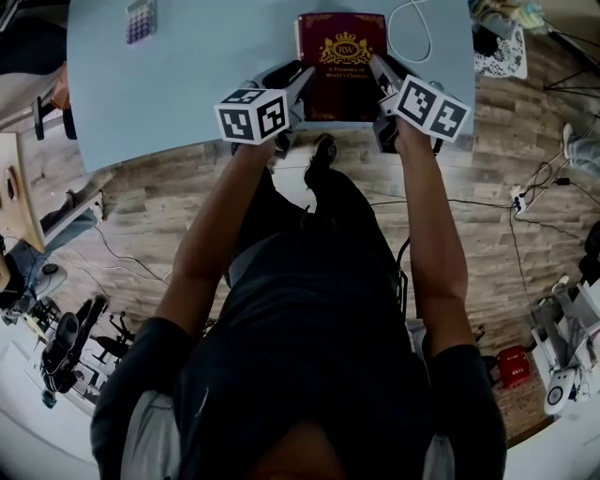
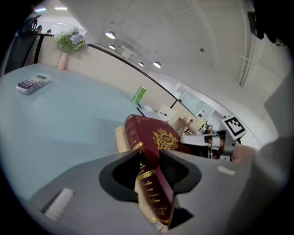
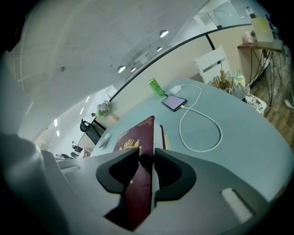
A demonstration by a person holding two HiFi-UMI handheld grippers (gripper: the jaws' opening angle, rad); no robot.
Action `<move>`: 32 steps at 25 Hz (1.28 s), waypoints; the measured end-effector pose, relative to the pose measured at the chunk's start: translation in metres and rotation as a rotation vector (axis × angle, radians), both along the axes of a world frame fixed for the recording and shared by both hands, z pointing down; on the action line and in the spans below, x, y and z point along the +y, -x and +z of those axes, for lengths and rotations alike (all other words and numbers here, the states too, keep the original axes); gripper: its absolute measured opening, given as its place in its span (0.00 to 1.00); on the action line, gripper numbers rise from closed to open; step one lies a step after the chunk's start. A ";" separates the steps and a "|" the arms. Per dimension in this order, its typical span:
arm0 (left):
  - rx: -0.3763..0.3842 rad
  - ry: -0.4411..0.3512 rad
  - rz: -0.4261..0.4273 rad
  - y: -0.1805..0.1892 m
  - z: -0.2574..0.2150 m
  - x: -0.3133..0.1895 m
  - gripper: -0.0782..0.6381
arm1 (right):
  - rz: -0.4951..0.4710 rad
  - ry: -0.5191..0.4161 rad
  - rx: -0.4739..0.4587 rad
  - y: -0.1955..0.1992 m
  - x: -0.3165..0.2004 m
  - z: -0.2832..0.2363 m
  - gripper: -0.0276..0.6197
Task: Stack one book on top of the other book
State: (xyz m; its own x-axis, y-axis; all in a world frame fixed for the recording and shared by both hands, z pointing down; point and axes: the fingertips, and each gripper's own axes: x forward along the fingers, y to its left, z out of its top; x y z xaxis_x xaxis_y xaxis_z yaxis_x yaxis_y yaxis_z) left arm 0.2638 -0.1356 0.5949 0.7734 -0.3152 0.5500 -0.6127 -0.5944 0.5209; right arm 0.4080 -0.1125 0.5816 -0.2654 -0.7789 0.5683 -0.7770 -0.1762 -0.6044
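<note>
A maroon book [image 1: 340, 66] with a gold crest is held between both grippers over the pale blue table [image 1: 169, 84]. My left gripper [image 1: 296, 79] is shut on its spine side, and the spine's gold lettering runs between the jaws of the left gripper [image 2: 149, 160]. My right gripper [image 1: 379, 75] is shut on the opposite edge, with the cover pinched in the right gripper [image 3: 146, 163]. A second book [image 2: 120, 138] shows only as a cream page edge beneath the maroon one, and its edge [image 3: 164, 136] peeks out on the right side too.
A calculator [image 1: 141, 19] lies at the far left of the table. A white cable [image 1: 412, 33] loops to the book's right and runs to a phone [image 3: 174, 102] beside a green can [image 3: 156, 87]. A flower vase [image 2: 64, 59] stands far back. The table's front edge is near my body.
</note>
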 end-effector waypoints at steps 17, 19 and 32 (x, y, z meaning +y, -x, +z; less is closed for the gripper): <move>0.027 -0.037 0.061 0.023 -0.023 -0.004 0.36 | -0.027 -0.010 0.161 -0.014 0.002 -0.020 0.21; 0.041 -0.052 0.058 0.033 -0.041 -0.002 0.36 | -0.024 -0.039 0.170 -0.013 0.008 -0.042 0.21; 0.053 -0.344 0.072 0.101 -0.174 -0.018 0.36 | -0.138 -0.385 0.272 0.022 0.005 -0.219 0.21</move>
